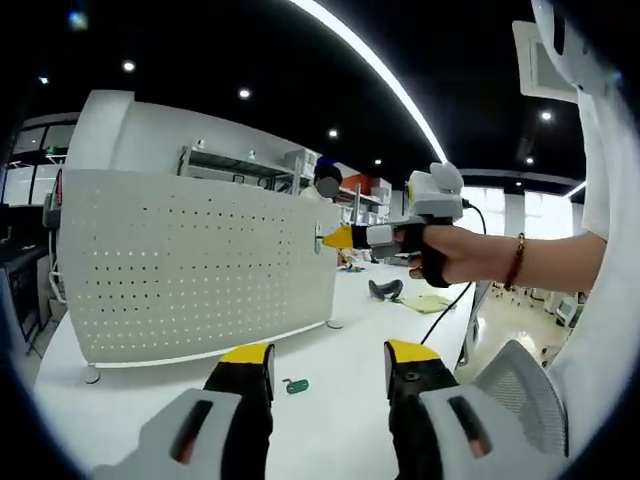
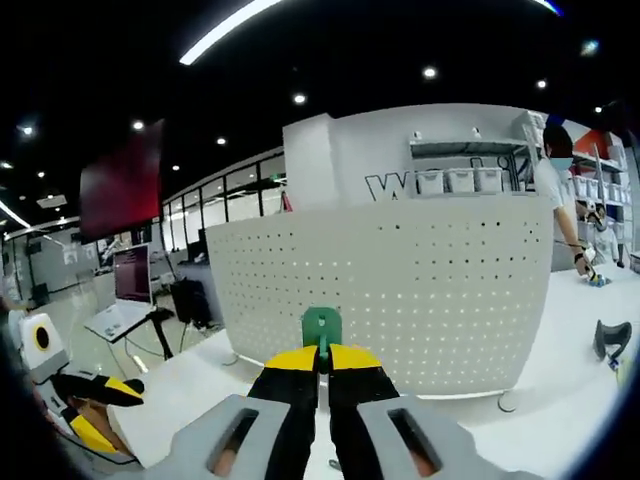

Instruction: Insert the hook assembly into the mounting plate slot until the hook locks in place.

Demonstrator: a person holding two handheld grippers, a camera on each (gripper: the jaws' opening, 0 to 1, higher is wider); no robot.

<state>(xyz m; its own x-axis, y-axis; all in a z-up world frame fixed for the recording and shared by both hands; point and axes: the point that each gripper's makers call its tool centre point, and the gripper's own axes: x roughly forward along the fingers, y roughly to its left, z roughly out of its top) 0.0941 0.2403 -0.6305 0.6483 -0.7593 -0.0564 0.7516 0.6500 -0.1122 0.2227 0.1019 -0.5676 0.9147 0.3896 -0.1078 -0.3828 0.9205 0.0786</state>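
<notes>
Status: insertion not yet done. Right hand-held gripper [image 2: 322,362], bottom centre of right gripper view, has its jaws closed on the green hook assembly [image 2: 322,327], whose tab stands up just above the jaw tips. It is held in the air facing the white perforated mounting plate [image 2: 400,300], mid-frame, and looks apart from it; can't tell which slot is aimed at. Left gripper view shows the same unit at centre right, held in a person's hand [image 1: 450,255], tip near the plate's right edge. Left hand-held gripper [image 1: 330,365], bottom centre, jaws well apart, holding nothing. A second small green piece [image 1: 295,385] lies on the white worktop [image 1: 340,420] between them, near the plate's foot. Remaining: approach, seat, lock. Surroundings: black object [image 1: 385,290] further back on worktop, shelving behind, another person [image 2: 560,200] at upper right of right gripper view. No obstruction seen between hook and plate.
</notes>
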